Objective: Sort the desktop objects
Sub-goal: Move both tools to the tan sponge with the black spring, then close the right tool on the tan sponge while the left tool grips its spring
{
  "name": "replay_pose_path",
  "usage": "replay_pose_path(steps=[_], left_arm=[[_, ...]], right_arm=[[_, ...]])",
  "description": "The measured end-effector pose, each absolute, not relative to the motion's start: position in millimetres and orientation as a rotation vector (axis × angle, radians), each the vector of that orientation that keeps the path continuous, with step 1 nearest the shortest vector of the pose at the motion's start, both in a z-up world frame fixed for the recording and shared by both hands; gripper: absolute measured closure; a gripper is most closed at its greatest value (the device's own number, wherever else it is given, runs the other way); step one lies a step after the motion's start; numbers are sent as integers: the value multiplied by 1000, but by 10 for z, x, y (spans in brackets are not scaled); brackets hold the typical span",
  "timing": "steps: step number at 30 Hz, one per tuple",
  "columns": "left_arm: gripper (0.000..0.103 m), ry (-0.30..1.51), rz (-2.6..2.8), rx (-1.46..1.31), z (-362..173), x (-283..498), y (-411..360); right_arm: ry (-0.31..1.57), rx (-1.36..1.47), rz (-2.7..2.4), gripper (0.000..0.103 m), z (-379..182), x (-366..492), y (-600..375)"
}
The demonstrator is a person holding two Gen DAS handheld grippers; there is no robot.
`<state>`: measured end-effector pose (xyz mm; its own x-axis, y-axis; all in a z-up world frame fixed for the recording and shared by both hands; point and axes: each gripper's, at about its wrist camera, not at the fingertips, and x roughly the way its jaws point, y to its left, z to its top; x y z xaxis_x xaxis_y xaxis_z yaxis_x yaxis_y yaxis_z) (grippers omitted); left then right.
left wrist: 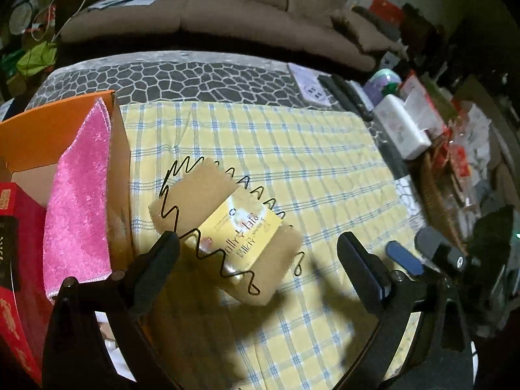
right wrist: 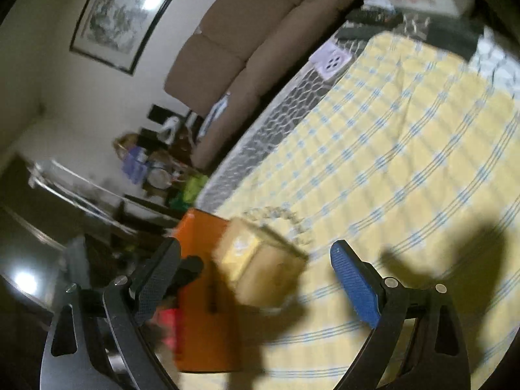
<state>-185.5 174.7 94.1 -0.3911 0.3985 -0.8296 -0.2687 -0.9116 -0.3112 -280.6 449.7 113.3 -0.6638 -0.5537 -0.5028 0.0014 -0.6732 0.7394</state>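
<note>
A tan card with a yellow label and a black zigzag wire hairband (left wrist: 224, 227) lies on the yellow checked cloth (left wrist: 308, 162), beside an orange box (left wrist: 48, 130). My left gripper (left wrist: 258, 247) is open around the card's near end, just above it. A pink cloth (left wrist: 78, 208) hangs over the box's wall. In the blurred right wrist view the card (right wrist: 260, 260) lies beside the orange box (right wrist: 201, 308). My right gripper (right wrist: 256, 256) is open and empty, near the card; its blue pad (left wrist: 404, 256) shows in the left wrist view.
A red box (left wrist: 16, 243) sits inside the orange box. At the cloth's right edge lie a white case (left wrist: 403, 126), black remotes (left wrist: 344, 94), a white socket strip (left wrist: 308, 84) and cluttered packets. A beige sofa (left wrist: 211, 9) stands behind the table.
</note>
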Motion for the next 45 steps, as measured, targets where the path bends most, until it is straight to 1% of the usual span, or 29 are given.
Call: replay_pose_path(steps=[4, 6, 8, 10, 12, 13, 14, 16, 19, 24, 28, 31, 33, 35, 36, 38, 40, 42, 43, 45], left_arm=[[6, -205, 2339, -1484, 853, -1895, 1760], [6, -216, 2332, -1514, 795, -1928, 1753], [6, -201, 2339, -1515, 784, -1939, 1775], [6, -192, 2335, -1529, 774, -1957, 1794], [9, -177, 2337, -1537, 774, -1982, 1807], [14, -160, 2343, -1541, 778, -1996, 1816], [19, -146, 2349, -1543, 782, -2014, 1826], [24, -129, 2346, -1548, 798, -2049, 1832], [29, -109, 2337, -1564, 799, -2093, 1832], [30, -76, 2331, -1587, 781, -2134, 1839], [28, -37, 2317, -1596, 759, -2130, 1861], [30, -6, 2306, -1592, 764, -2128, 1875], [36, 9, 2310, -1587, 773, -2122, 1865], [45, 27, 2317, -1583, 777, -2117, 1855], [46, 39, 2321, -1579, 779, -2112, 1851], [55, 70, 2329, -1572, 778, -2102, 1842], [59, 96, 2338, -1561, 783, -2090, 1829], [72, 104, 2340, -1546, 790, -2085, 1815], [75, 97, 2333, -1543, 787, -2090, 1804], [78, 88, 2327, -1534, 791, -2095, 1791]], right_arm=[[-790, 1097, -2459, 8, 1133, -2815, 4346], [-694, 1103, -2460, 8, 1083, -2816, 4235], [-567, 1124, -2474, 8, 1043, -2822, 4092], [-394, 1133, -2480, 8, 1020, -2829, 3893], [-281, 1131, -2482, 8, 989, -2825, 3739], [-250, 1121, -2481, 8, 984, -2825, 3682], [-232, 1112, -2479, 8, 973, -2831, 3639], [-198, 1099, -2486, 8, 951, -2841, 3567], [-168, 1100, -2481, 8, 919, -2871, 3489], [-118, 1099, -2466, 8, 866, -2936, 3319], [-33, 1078, -2464, 8, 844, -2971, 3161], [0, 1062, -2469, 8, 839, -2991, 3091], [-17, 1066, -2470, 8, 824, -3020, 3074], [-25, 1067, -2469, 8, 793, -3061, 3045], [-20, 1068, -2468, 8, 778, -3081, 3028], [-17, 1063, -2472, 8, 761, -3112, 3012], [-29, 1061, -2478, 8, 740, -3163, 3003], [-59, 1058, -2474, 8, 722, -3208, 3018], [-86, 1057, -2469, 8, 706, -3231, 3033], [-110, 1069, -2469, 12, 676, -3254, 3043]])
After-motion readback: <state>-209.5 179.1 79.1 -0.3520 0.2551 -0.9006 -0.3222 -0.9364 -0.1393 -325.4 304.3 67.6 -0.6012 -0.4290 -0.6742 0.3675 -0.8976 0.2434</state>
